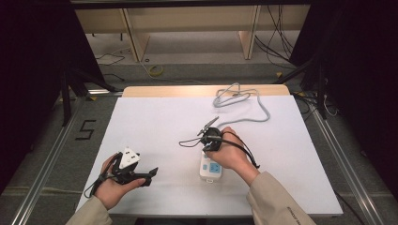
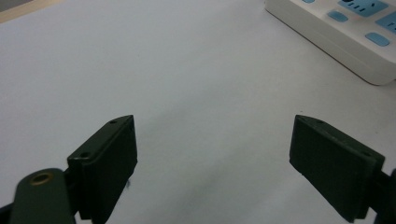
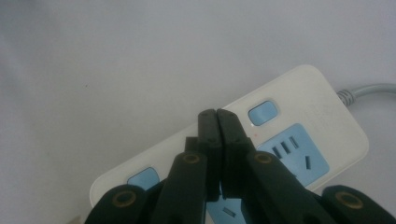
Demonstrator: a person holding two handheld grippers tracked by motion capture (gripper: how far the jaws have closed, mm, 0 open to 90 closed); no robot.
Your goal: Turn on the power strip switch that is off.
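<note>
I've got the right gripper (image 3: 217, 114) pinched closed, tips over the power strip (image 3: 299, 100) mid-table, probably to poke its switch (image 3: 263, 112). Left gripper (image 2: 215, 149) idles wide open nearby.

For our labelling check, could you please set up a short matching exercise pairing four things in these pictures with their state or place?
Column one:
1. left gripper
2. right gripper
3. power strip
4. grey cable

Column two:
A. jaws shut, tips over a white casing
B. coiled near the table's far edge
C. jaws wide apart, nothing between them
D. flat on the white table, with blue sockets and switches

Pairs: 1-C, 2-A, 3-D, 4-B
</note>
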